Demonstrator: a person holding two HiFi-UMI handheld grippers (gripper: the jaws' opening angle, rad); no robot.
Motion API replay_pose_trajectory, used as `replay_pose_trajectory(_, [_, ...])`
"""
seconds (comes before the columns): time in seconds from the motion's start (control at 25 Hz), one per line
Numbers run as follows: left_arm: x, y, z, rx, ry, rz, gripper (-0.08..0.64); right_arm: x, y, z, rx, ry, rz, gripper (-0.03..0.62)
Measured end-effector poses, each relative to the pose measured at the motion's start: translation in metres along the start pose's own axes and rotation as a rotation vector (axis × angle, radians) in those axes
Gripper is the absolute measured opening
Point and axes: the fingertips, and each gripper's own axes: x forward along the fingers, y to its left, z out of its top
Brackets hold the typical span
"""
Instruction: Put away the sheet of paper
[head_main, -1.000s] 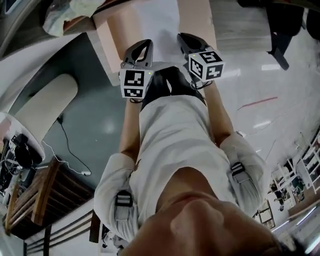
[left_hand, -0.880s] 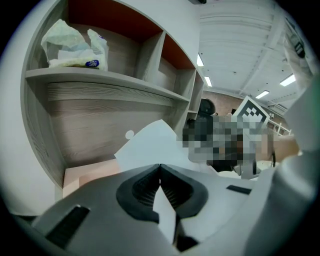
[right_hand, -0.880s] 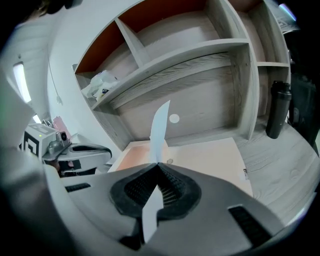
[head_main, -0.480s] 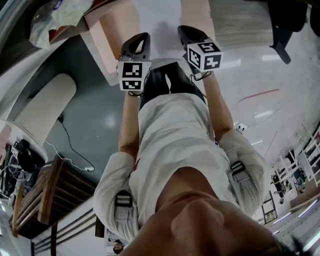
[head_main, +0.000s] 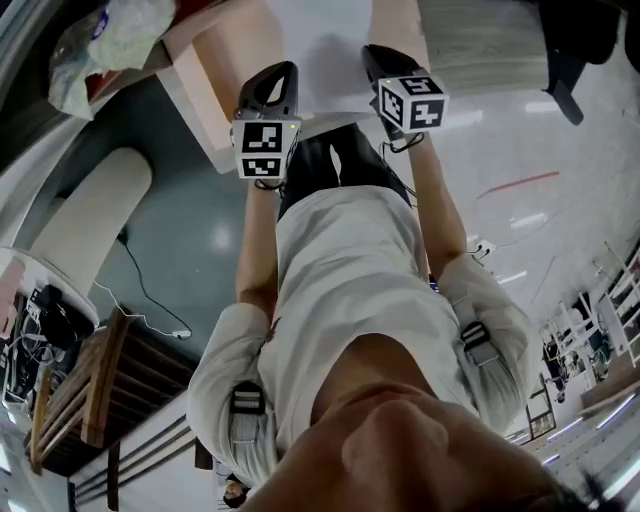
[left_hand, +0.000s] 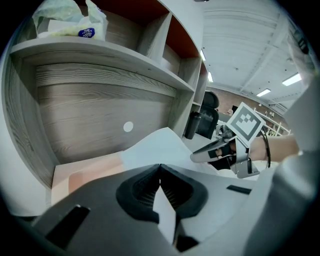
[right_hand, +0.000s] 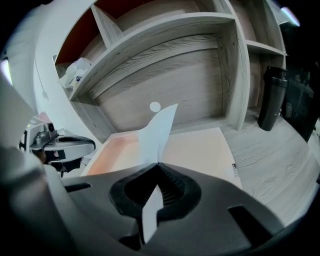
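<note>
Now both grippers hold the sheet of paper (head_main: 325, 45) over the bench (right_hand: 280, 150).
Head view: at top centre, the left gripper (head_main: 272, 90) and the right gripper (head_main: 388, 68) carry the white sheet between them, above a peach mat (head_main: 225, 70). Left gripper view: at lower centre the jaws are closed on one edge of the sheet; a plastic bag (left_hand: 70, 22) lies on the shelf, upper left. Right gripper view: the jaws are closed on another edge; a dark bottle (right_hand: 272, 97) stands at right.
</note>
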Motion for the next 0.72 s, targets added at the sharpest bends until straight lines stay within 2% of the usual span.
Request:
replay_pose_trajectory(0.48, [0.006,0.002,-0.005,-0.012,0.013,0.007,0.021,0.019,-0.034,-0.012,0.012,0.038,-0.037,0.021])
replay_pose_trajectory(0.72, [0.008,0.003,-0.010,-0.023,0.023,0.017,0.021,0.027,-0.038,-0.020,-0.018,0.074,-0.028,0.021])
